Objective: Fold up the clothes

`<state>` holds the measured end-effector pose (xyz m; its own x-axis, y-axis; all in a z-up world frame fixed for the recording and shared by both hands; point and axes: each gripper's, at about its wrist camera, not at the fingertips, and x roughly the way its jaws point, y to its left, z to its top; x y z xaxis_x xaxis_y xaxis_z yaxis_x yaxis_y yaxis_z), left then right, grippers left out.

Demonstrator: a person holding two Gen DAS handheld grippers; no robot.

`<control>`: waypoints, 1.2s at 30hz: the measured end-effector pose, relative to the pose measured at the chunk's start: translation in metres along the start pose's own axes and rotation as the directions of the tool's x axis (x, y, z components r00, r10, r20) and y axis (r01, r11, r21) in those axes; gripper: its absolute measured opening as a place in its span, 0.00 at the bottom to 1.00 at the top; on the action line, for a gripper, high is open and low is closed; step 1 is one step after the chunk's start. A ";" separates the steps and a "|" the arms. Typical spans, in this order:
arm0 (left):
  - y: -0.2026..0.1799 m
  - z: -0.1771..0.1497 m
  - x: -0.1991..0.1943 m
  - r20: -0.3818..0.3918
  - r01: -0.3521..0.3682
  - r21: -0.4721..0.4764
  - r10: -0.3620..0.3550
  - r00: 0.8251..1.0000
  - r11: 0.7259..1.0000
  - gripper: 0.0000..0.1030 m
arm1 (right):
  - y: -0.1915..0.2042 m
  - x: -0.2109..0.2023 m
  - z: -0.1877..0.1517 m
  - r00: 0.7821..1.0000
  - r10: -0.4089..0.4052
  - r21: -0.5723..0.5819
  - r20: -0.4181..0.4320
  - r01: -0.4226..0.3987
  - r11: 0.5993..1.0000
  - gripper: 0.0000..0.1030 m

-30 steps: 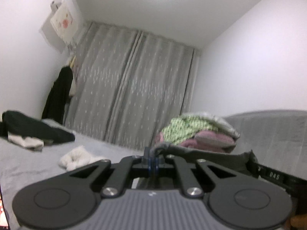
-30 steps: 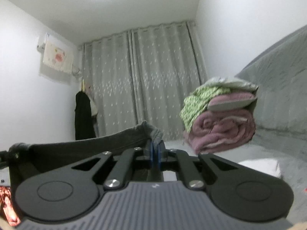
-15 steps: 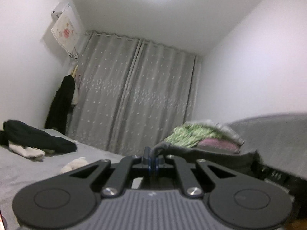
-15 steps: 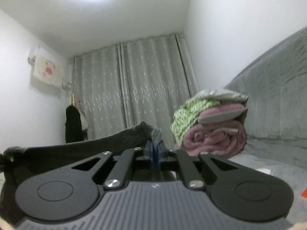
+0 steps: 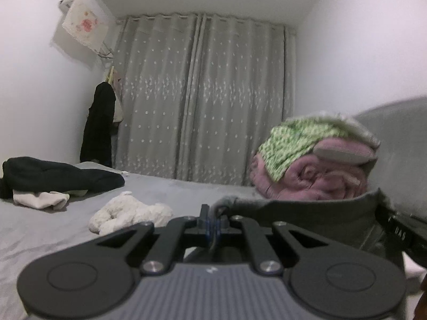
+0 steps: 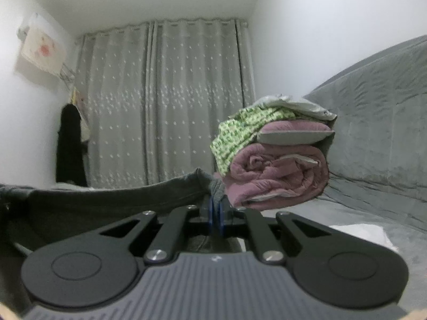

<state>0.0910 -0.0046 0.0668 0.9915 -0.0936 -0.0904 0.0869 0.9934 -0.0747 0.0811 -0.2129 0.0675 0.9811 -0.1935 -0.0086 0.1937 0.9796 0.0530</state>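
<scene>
My left claw [image 5: 210, 224] and right claw [image 6: 215, 214] are each pinched tight on one end of the grey cloth [image 5: 307, 213]. It stretches sideways between them above the bed [image 5: 53, 229], so I think both must drop together.

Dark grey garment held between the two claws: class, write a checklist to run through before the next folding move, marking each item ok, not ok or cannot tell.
1. Left claw shut on the dark grey garment: ok.
2. Right claw shut on the garment's other end: ok.
3. Edge between the claws stretched, no big sag: ok.
4. Lower part of garment hanging free of the bed: cannot tell, hidden.
5. White fluffy item out of the landing spot: cannot tell.
6. Stacked bedding apart from the garment: ok.
</scene>
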 end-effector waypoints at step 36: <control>0.038 -0.120 0.181 -0.486 -0.078 0.028 0.082 0.870 0.997 0.46 | 0.033 0.153 -0.124 0.841 0.028 -0.075 -0.540 -0.081 0.994 0.28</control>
<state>0.2619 0.0088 -0.0715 0.8227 -0.0323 -0.5676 0.0116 0.9991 -0.0400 0.2376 -0.2033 -0.0563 0.8318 -0.1068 -0.5448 0.1134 0.9933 -0.0214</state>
